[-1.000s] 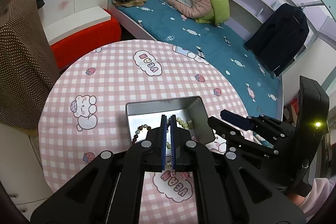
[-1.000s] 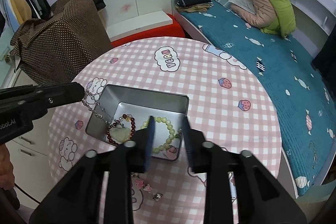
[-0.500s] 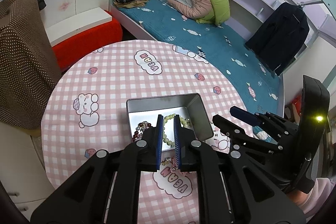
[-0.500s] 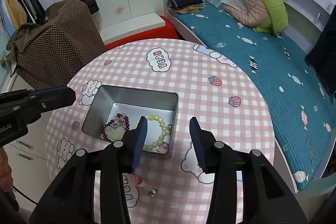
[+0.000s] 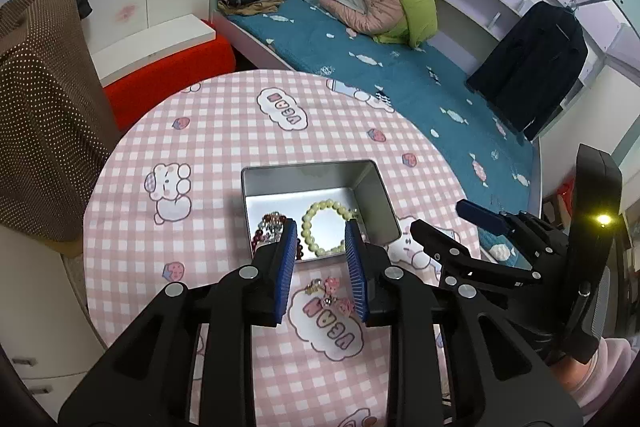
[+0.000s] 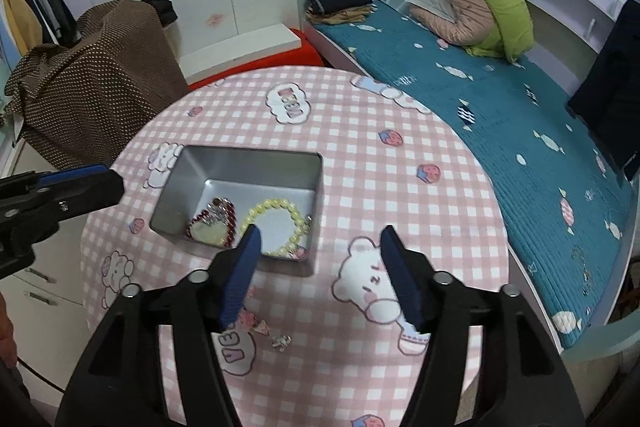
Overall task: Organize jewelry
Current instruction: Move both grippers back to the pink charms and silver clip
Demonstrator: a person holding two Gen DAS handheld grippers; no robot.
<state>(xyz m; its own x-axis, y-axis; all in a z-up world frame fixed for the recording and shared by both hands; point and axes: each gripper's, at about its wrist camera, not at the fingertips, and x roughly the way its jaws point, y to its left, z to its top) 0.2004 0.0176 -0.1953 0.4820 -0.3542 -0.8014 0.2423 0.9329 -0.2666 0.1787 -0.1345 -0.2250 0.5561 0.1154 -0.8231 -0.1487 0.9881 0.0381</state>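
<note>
A silver metal tin [image 5: 372,187] [image 6: 176,195] sits on the round pink checked table [image 5: 224,131]. Inside lie a pale green bead bracelet [image 5: 320,217] [image 6: 276,211], a dark red bead bracelet with a pale heart pendant [image 6: 210,225] and a silver chain [image 5: 272,221]. Small pink earrings [image 5: 330,291] [image 6: 256,323] and a silver stud [image 6: 282,341] lie on the cloth in front of the tin. My left gripper [image 5: 320,231] is open and empty above the tin's near edge. My right gripper [image 6: 320,239] is open and empty, right of the tin.
A bed with a teal cover [image 6: 500,99] runs along the right of the table. A brown dotted cloth [image 6: 92,75] covers furniture to the left, beside a red bench [image 5: 168,71]. A dark coat [image 5: 532,67] hangs at the far right.
My left gripper let the silver chain go into the tin, opened and drew back. My right gripper opened wider and shifted right, away from the tin.
</note>
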